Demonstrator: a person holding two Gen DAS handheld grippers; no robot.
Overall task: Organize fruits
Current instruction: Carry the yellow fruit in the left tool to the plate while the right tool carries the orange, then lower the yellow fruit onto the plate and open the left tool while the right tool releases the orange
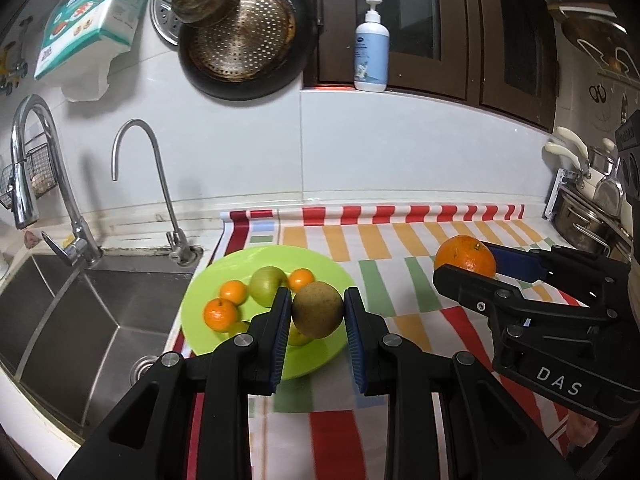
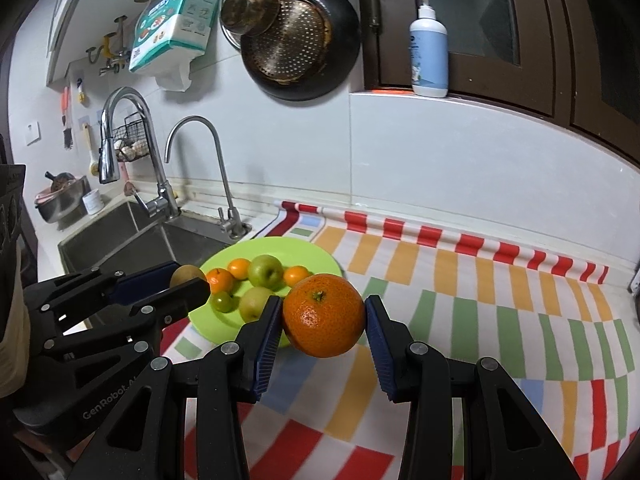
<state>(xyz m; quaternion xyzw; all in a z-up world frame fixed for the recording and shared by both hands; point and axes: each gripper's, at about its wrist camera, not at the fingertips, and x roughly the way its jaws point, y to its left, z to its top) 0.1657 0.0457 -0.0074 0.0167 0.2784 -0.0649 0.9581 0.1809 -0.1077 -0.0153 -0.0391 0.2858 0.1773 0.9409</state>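
My left gripper [image 1: 318,310] is shut on a brown kiwi [image 1: 317,309], held just above the near edge of a lime-green plate [image 1: 204,300]. On that plate lie small oranges [image 1: 221,314] and green apples [image 1: 267,285]. Further right, my right gripper [image 2: 324,316] is shut on a large orange [image 2: 323,314], lifted over the striped cloth beside the plate [image 2: 316,254]. Each gripper shows in the other's view: the right gripper [image 1: 466,264] with its orange [image 1: 465,260], the left gripper [image 2: 188,280] with the kiwi [image 2: 187,275].
A steel sink [image 1: 76,312] with two taps [image 1: 138,184] lies left of the plate. A striped cloth [image 2: 480,320] covers the counter. Pans [image 1: 244,44] hang on the tiled wall, a soap bottle [image 1: 372,48] stands on the ledge, and pots [image 1: 584,216] sit at far right.
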